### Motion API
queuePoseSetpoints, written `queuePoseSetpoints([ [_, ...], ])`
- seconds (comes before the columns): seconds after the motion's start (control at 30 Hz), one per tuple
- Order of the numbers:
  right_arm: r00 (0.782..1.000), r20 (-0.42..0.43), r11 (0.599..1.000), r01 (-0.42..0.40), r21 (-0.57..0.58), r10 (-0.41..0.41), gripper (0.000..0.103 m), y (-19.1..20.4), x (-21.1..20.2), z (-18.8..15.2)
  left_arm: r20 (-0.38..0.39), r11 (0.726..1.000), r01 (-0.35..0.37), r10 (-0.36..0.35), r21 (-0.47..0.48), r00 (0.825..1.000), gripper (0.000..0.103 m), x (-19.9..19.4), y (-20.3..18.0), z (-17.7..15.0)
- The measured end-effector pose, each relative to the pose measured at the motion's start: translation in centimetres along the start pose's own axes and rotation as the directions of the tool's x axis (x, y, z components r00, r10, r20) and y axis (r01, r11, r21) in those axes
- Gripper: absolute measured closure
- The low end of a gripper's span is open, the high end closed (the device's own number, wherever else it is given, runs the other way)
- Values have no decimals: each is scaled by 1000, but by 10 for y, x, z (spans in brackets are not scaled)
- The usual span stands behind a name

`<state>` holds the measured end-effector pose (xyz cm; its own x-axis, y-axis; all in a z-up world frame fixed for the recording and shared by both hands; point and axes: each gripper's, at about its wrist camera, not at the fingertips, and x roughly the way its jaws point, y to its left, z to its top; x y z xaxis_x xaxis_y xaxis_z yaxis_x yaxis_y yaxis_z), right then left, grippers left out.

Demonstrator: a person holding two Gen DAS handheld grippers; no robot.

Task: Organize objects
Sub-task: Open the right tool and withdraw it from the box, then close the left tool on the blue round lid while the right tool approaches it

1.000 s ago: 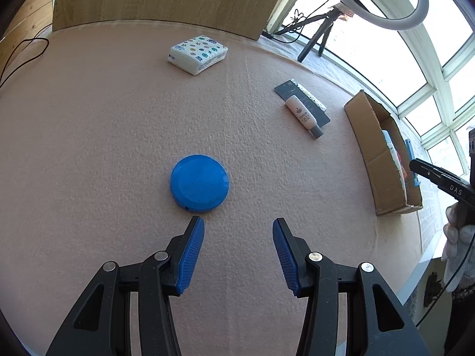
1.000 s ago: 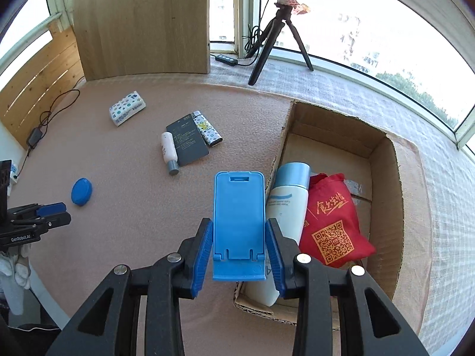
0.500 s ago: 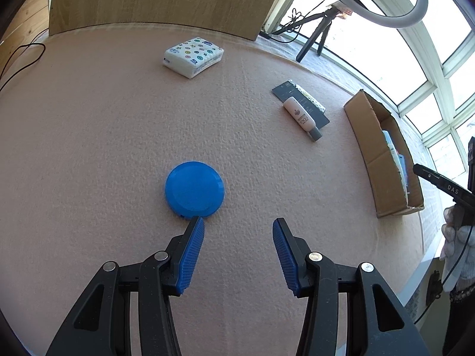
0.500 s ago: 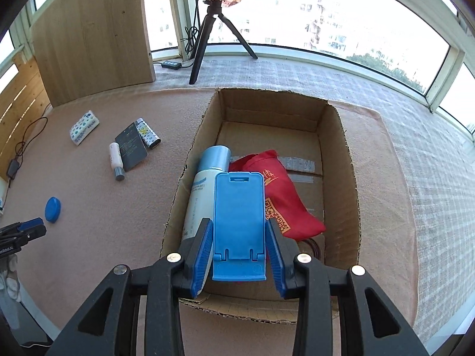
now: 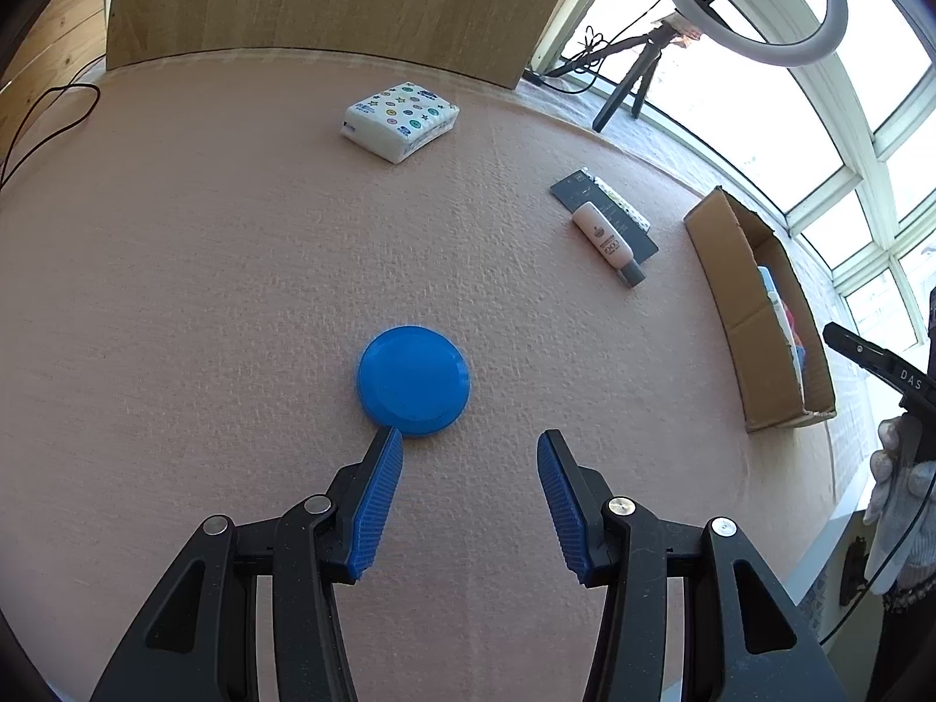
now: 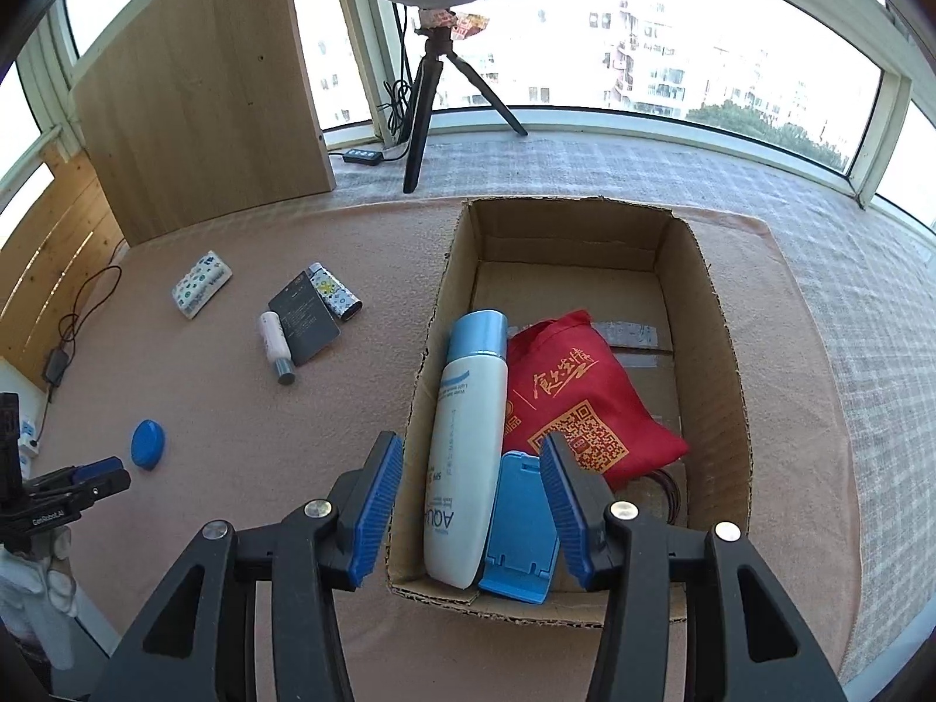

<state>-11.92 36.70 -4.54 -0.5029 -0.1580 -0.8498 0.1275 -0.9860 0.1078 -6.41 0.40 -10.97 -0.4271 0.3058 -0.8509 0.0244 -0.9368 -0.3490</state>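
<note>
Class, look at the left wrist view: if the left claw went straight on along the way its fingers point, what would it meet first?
Probably the pink mat, just right of the blue round lid. The left claw stands open and empty; depth is hard to judge, so its left finger might clip the lid's near rim.

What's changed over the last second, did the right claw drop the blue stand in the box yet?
Yes. The right claw carried the blue plastic phone stand over the cardboard box; its jaws have just been opening, and the stand now lies inside beside the white lotion bottle, no longer pinched. The left claw stayed open behind the round blue disc. Other items unmoved.
</note>
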Motion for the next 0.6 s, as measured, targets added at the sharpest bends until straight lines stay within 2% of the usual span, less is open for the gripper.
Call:
queuePoseSetpoints([
  [0.33, 993, 47, 994, -106, -5, 106, 57, 39, -6, -10, -1, 1000, -25, 25, -11, 1000, 51, 0, 20, 0],
  [0.43, 990, 35, 990, -138, -14, 139, 52, 56, -2, -15, -6, 1000, -22, 22, -16, 1000, 51, 4, 28, 2],
  [0.6, 986, -6, 986, -168, -9, 168, 52, 82, 13, -26, -4, 1000, -18, 18, 0, 1000, 51, 11, 32, 10],
])
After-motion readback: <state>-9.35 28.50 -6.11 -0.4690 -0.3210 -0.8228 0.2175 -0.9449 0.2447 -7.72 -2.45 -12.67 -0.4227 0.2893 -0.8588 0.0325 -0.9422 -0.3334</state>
